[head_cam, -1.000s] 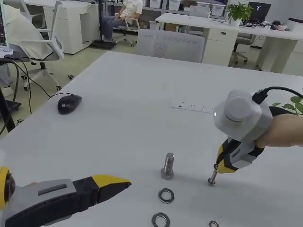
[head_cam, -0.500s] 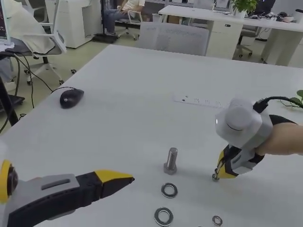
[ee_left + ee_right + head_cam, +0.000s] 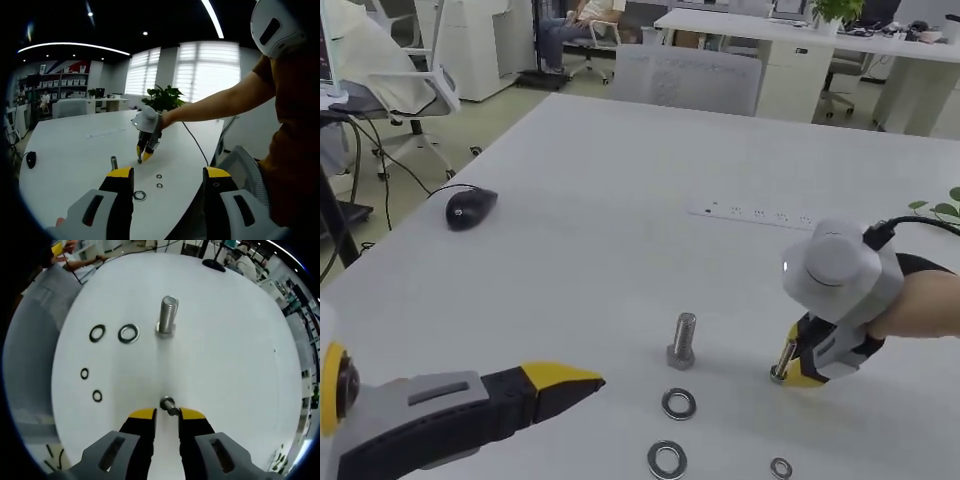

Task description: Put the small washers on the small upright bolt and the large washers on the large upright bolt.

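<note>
Small bolt [image 3: 169,405] between right gripper [image 3: 168,414] tips, jaws narrowly parted, grip unclear, large bolt [image 3: 167,315] at 12 o'clock, left gripper [image 3: 168,173] wide open, empty

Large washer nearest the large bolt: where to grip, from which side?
The large washer lies flat on the table: I'd come from above, one jaw through the hole, one outside, pinching the rim on the side away from the large bolt.
</note>
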`<state>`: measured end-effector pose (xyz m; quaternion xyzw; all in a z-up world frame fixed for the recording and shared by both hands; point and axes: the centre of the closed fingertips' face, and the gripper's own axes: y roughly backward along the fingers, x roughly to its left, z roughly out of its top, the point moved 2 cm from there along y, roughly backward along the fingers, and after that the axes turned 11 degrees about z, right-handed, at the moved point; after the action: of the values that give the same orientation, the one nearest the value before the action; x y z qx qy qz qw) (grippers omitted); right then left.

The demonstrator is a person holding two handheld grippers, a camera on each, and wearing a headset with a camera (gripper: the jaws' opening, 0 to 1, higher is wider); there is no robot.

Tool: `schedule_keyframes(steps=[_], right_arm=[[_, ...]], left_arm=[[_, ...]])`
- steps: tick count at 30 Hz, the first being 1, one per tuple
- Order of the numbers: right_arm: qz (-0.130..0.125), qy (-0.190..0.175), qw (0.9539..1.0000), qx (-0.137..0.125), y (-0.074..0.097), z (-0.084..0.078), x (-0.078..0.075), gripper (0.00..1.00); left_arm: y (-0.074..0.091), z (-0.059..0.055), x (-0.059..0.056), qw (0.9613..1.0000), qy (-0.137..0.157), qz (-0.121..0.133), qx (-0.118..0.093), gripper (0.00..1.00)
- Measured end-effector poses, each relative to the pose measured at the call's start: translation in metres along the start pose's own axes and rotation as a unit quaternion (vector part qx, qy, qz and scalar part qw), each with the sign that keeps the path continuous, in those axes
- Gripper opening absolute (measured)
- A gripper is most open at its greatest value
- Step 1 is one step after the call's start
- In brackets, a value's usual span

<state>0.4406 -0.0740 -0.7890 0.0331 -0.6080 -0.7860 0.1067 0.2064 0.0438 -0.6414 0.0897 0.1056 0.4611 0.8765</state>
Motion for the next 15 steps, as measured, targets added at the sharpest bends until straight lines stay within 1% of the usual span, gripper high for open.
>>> schedule_keyframes(steps=[3,7,11,13,15], right_arm=[[-0.003,-0.004,1.0000,0.002,0.004,-0.005,0.002,0.18],[-0.001,-0.008,1.0000,0.004,0.008,-0.010,0.012,0.18],[0.008,-0.005,0.9999,0.004,0.009,-0.013,0.027,0.17],[0.022,-0.012,0.9997,-0.003,0.008,-0.013,0.037,0.17],[0.032,-0.009,0.9994,-0.004,0.005,-0.012,0.048,0.17]], left_arm=[[0.000,0.002,0.000,1.0000,-0.002,-0.002,-0.001,0.55],[0.000,0.003,0.000,1.0000,-0.006,-0.002,-0.004,0.55],[0.001,0.004,-0.002,0.9999,-0.009,-0.005,-0.004,0.55],[0.001,0.003,-0.004,0.9999,-0.010,-0.007,-0.004,0.55],[0.001,0.004,-0.006,0.9999,-0.013,-0.008,-0.007,0.55]])
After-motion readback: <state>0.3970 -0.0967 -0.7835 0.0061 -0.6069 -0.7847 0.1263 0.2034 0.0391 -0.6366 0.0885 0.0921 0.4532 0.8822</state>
